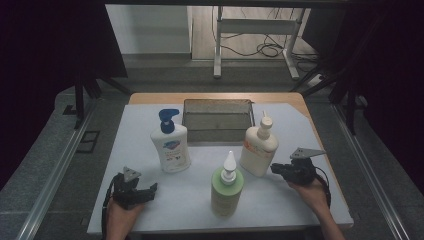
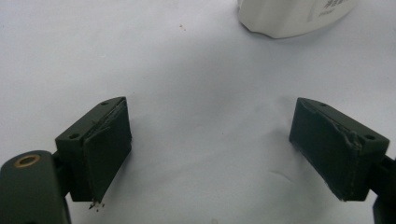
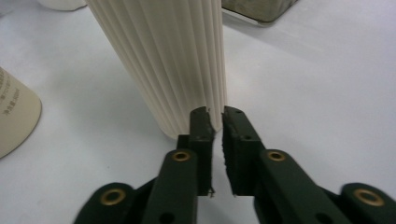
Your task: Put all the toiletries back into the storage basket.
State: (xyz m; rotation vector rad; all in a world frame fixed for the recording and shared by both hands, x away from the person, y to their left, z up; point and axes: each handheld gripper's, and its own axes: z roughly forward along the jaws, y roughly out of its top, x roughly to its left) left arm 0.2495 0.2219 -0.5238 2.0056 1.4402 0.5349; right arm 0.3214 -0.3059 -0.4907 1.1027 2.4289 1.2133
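Three bottles stand on the white mat (image 1: 300,200): a white one with a blue pump (image 1: 171,147), a cream ribbed one with a white nozzle (image 1: 258,147) and a green one with a white spray cap (image 1: 226,190). My right gripper (image 1: 273,168) points left at the base of the cream bottle (image 3: 163,60). Its jaws (image 3: 218,114) are only a narrow slit apart, with nothing between them, and their tips sit right at the bottle's ribbed wall. My left gripper (image 1: 142,189) rests at the front left, wide open (image 2: 210,149) over bare mat. A white bottle's base (image 2: 289,16) lies ahead of it.
A grey metal tray (image 1: 218,101) sits at the back centre of the mat, and its corner (image 3: 261,9) shows beyond the cream bottle. Another bottle's rounded side (image 3: 14,116) is to the left of the right gripper. Dark curtains and rails flank the table.
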